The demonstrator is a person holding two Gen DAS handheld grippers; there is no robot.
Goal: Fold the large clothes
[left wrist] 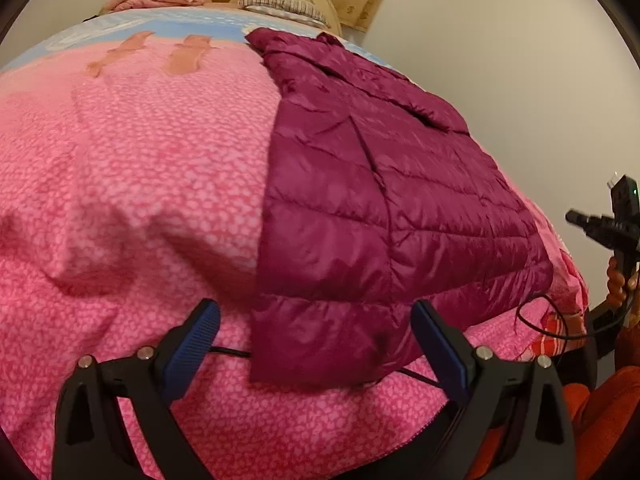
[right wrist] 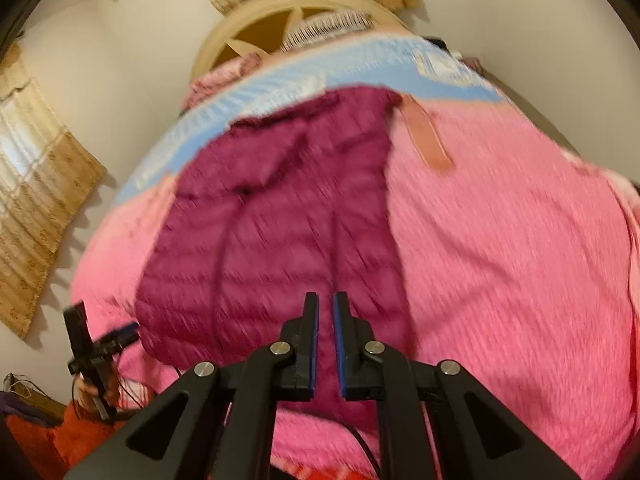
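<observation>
No readable writing anywhere, no brand on the puffy maroon jacket (left wrist: 372, 200). It lay flat on the pink bedspread (left wrist: 140, 160), toward the bed's right edge in the left view. The right wrist view was badly motion-blurred. Left gripper (left wrist: 316, 328) was spread wide over the jacket's near hem, gripping nothing. Right gripper (right wrist: 326, 312) was nearly closed with nothing between its blue pads (right wrist: 342, 340).
</observation>
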